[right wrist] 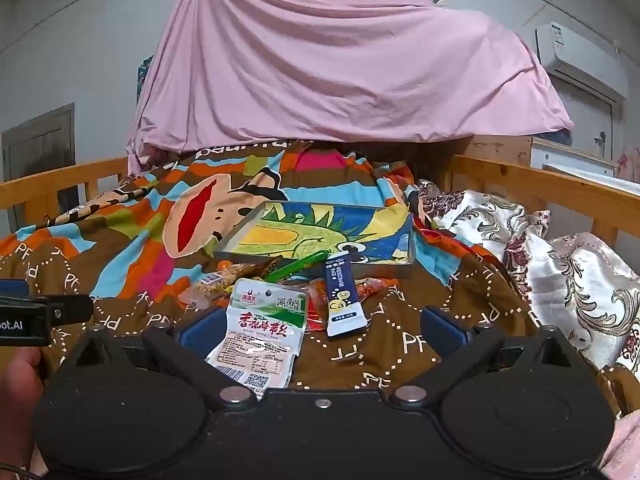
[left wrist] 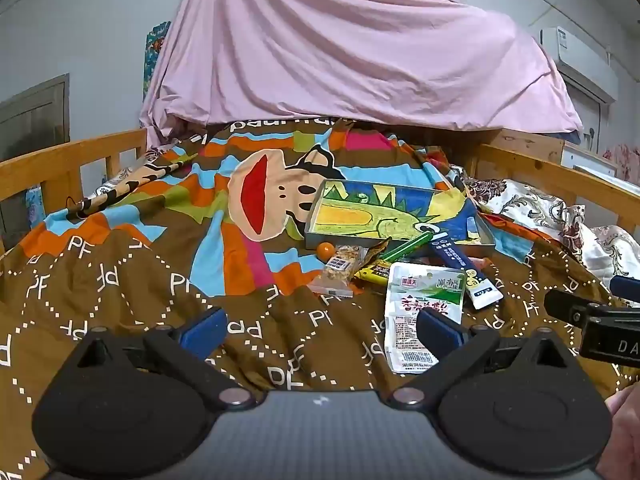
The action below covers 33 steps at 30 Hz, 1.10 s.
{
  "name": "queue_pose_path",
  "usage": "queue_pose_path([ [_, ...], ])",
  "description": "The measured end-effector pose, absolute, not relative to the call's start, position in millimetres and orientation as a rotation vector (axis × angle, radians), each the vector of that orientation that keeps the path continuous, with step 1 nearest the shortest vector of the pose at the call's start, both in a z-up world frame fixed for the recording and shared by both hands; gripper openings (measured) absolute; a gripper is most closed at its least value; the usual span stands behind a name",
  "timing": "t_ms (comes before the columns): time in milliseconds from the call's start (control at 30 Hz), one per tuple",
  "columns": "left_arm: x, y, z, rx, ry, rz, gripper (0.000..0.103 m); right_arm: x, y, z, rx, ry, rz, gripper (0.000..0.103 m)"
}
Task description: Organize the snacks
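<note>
A heap of snacks lies on a brown patterned bedspread point(left wrist: 120, 280): a white and green pouch point(left wrist: 424, 300) point(right wrist: 264, 328), a dark blue stick pack point(left wrist: 466, 268) point(right wrist: 344, 292), a green stick point(left wrist: 408, 246) point(right wrist: 302, 266), a clear grain bar point(left wrist: 340, 270), a yellow wrapper point(left wrist: 372, 272) and a small orange ball point(left wrist: 325, 249). Behind them sits a shallow tin tray point(left wrist: 310, 220) point(right wrist: 236, 236) with a dragon drawing. My left gripper point(left wrist: 320, 326) is open, left of the pouch. My right gripper point(right wrist: 320, 326) is open, low over the pouch's right side and the stick pack.
Wooden bed rails point(left wrist: 72, 156) point(right wrist: 560, 188) run along both sides. A pink sheet point(left wrist: 340, 52) hangs behind the bed. A floral quilt point(right wrist: 560, 264) is bunched at the right. The other gripper shows at each view's edge, with a hand point(right wrist: 16, 376) behind it.
</note>
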<state>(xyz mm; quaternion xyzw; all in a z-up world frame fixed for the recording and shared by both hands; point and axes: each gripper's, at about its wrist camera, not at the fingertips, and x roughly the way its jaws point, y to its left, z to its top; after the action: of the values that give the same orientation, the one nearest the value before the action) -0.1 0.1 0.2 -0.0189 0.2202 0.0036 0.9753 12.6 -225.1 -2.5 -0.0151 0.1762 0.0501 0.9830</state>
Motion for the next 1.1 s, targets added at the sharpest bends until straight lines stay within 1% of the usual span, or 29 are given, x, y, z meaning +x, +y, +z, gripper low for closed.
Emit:
queue_pose_path([
  [1100, 1.4, 2.2, -1.8, -0.045, 0.447, 0.008, 0.103, 12.5, -226.0, -2.9, -0.026, 0.354, 0.101, 0.103],
])
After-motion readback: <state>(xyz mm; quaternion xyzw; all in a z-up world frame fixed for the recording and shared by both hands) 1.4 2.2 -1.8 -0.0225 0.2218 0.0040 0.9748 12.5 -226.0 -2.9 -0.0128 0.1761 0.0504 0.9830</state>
